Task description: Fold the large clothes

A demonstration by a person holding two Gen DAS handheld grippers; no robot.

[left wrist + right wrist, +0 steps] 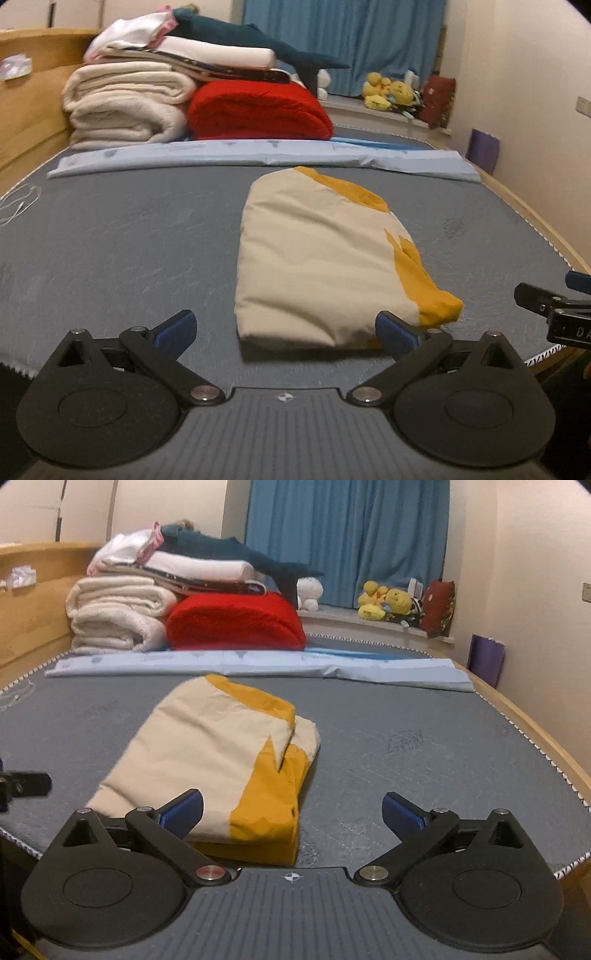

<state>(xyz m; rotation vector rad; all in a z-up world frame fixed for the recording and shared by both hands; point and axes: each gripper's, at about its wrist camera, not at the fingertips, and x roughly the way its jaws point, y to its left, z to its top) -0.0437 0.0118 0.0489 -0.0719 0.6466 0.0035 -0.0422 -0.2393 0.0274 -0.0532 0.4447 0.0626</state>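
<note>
The left gripper (286, 332) hangs wide and empty above the mattress's (122, 236) near edge. Just ahead, the garment (317, 258) lies as a compact cream and yellow packet, mid-mattress toward the near edge, touched by neither tool. The right gripper (293, 812) is likewise spread wide and empty. The fold looks finished; next calls for setting the packet aside or fetching another piece.

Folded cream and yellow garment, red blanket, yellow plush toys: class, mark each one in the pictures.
Folded cream and yellow garment (317, 254): left wrist view, cream top face.
Red blanket (236, 624): right wrist view, front of the roll.
Yellow plush toys (384, 602): right wrist view, middle of the pile.
</note>
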